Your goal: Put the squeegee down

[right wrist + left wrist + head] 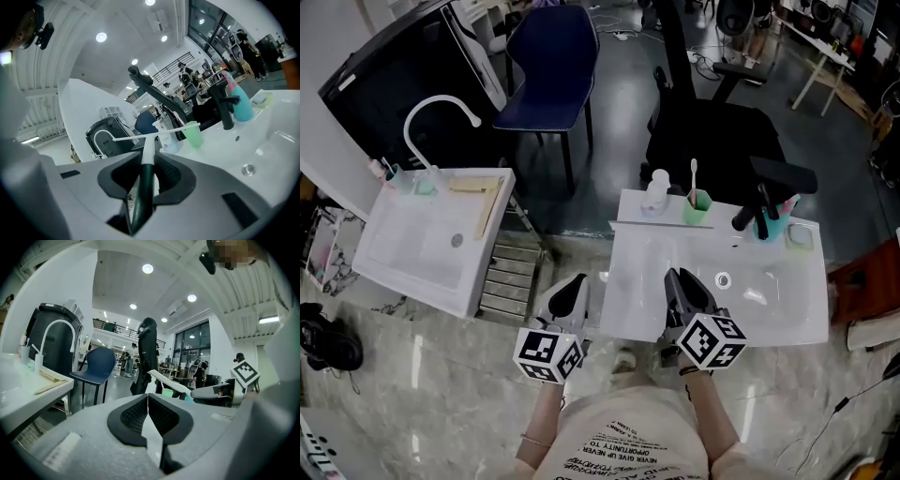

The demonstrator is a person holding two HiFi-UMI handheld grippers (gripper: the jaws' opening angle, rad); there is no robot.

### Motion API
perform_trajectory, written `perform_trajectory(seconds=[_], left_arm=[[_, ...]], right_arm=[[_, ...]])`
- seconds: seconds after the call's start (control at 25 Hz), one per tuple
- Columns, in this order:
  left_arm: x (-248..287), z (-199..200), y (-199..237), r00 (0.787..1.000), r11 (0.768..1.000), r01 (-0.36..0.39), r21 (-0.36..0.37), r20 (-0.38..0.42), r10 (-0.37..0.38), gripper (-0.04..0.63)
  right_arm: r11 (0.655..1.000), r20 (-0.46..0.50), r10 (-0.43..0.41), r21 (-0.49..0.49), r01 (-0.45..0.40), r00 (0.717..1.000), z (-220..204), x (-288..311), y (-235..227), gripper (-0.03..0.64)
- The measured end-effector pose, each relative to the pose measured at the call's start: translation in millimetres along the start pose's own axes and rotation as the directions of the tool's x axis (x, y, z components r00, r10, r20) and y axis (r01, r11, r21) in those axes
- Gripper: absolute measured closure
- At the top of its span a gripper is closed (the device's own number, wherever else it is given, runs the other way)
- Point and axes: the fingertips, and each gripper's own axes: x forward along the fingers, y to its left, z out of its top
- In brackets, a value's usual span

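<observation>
The squeegee (151,140) has a dark green handle, a white neck and a thin white blade. My right gripper (150,160) is shut on its handle, and the blade points ahead toward the back of the white sink (262,140). In the head view the right gripper (678,277) hangs over the front left of that sink (769,309), with the blade (649,223) near its back edge. My left gripper (578,279) is beside the sink's left edge, over the floor. Its jaws (148,401) are shut with nothing between them.
Along the sink's back stand a clear bottle (654,192), a green cup (697,206) with a toothbrush, a black faucet (759,220), a teal cup (778,223) and a soap dish (800,234). A second sink (431,244) is at left. Behind are a blue chair (548,66) and a black chair (722,131).
</observation>
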Motion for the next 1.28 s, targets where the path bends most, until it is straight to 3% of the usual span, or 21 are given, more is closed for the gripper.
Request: perform_trajectory(seconds=[0.64, 1.28], left_arm=[[47.3, -38.5, 25.9, 0.994, 0.999, -0.011, -0.053, -0.111, 0.005, 0.572], [80.8, -77.9, 33.6, 0.954, 0.988, 0.124, -0.089, -0.264, -0.144, 0.572]], right_arm=[[1.000, -0.123, -0.024, 0.008, 0.025, 0.992, -42.8, 66.7, -11.4, 0.525], [0.987, -0.175, -0.162, -0.049, 0.156, 0.971, -81.7, 101.0, -21.6, 0.525]])
